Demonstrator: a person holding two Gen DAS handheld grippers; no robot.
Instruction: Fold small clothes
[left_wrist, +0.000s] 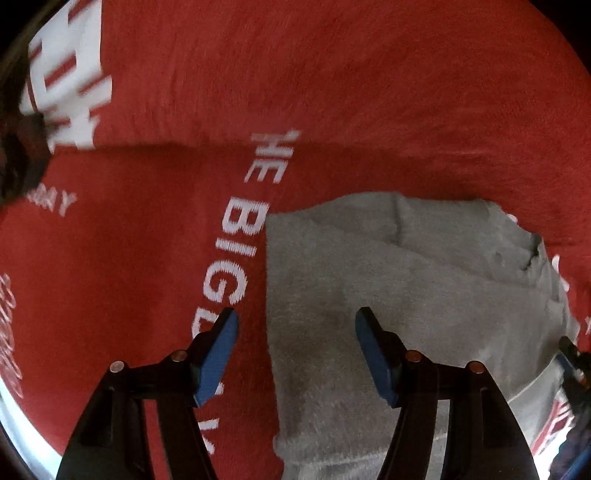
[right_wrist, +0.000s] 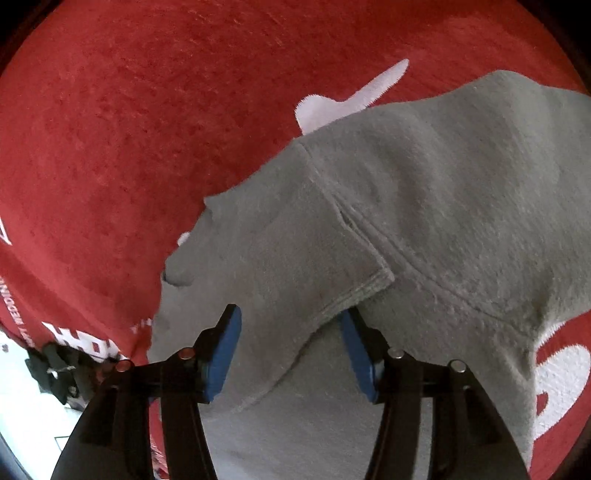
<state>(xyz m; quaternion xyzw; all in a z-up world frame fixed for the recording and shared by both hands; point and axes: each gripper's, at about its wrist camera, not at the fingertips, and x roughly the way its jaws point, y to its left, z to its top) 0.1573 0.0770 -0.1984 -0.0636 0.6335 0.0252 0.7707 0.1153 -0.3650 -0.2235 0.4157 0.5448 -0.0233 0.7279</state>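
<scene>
**Grey garment on red printed cloth, both claws spread above it**

The left wrist view looks almost straight down. The left gripper (left_wrist: 295, 325) stands with its blue pads apart and nothing between them; one pad hovers over the red cloth (left_wrist: 332, 74), the other over the grey garment (left_wrist: 369, 277). The garment fills the picture from about 3 o'clock round to 6 o'clock, its straight left edge running down past white lettering on the cloth. Only this view shows that lettering clearly, reading "BIG" among blurred letters, plus a large white block print at 10 o'clock. At 4 o'clock a dark tool with a blue part, most likely the other gripper, pokes in at the rim, too cut off to read.

The right wrist view shows the garment much closer, spreading from the centre out to 3 o'clock and down to 6 o'clock. Only here does a hemmed, stitched flap show, lying over the body of the garment and ending in a corner near the centre. The right gripper (right_wrist: 290, 332) has its pads spread, with grey fabric lying in the gap; the right pad is partly hidden under the flap's hem, and neither pad visibly presses the cloth. At 8 o'clock a dark crumpled object (right_wrist: 55, 369) sits by the cloth's edge on a pale surface, too blurred to identify.
</scene>
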